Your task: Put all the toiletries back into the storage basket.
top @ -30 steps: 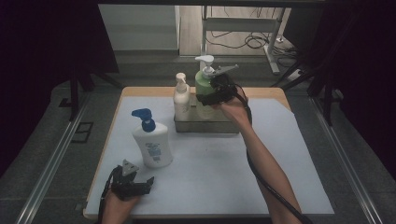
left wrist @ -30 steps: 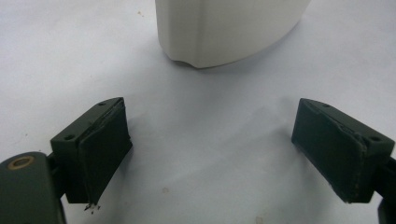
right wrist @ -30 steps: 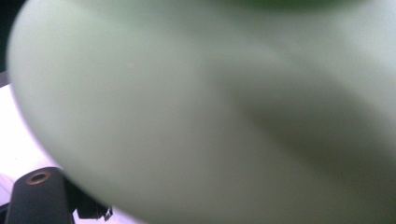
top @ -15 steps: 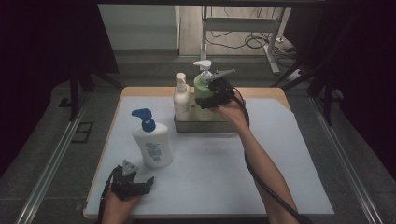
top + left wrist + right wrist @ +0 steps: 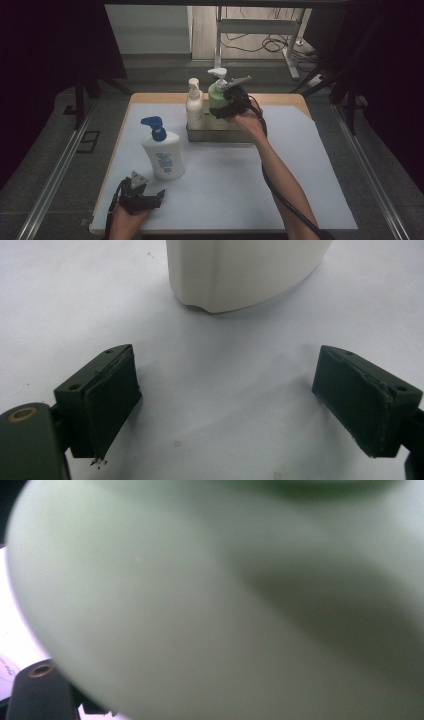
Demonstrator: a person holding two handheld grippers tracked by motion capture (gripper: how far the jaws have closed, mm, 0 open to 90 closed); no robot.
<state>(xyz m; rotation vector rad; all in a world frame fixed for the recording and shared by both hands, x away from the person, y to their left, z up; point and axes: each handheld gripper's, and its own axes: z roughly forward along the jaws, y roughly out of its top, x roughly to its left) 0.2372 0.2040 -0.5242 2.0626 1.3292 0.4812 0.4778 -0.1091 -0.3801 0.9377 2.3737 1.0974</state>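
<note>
High view: the right gripper (image 5: 220, 106) is seen pressed against the green pump bottle (image 5: 216, 95), which stands in the grey metal tray (image 5: 220, 134) at the far side of the table, just beside a cream pump bottle (image 5: 194, 104) in the same tray. In the right gripper view the green bottle's (image 5: 225, 605) body is so close that the pads are hidden; the jaws appear to be spread wide around it, and it is judged that the bottle is clasped, though the contact itself cannot be made out. The step in hand is judged to be the setting of this bottle into the tray, or its lifting out. For that to be done well, the bottle should be kept upright and moved straight along its own axis, so that its base is not caught on the tray wall and the cream neighbour is not knocked. The grip should be kept on the broad body rather than the pump head, which could be depressed. The left gripper (image 5: 150, 200) rests at the near edge of the white mat (image 5: 300, 170); its jaws are seen wide apart with nothing between them, and the white bottle with the blue pump (image 5: 162, 152) stands just beyond them, where its base (image 5: 240, 275) is not touched.
</note>
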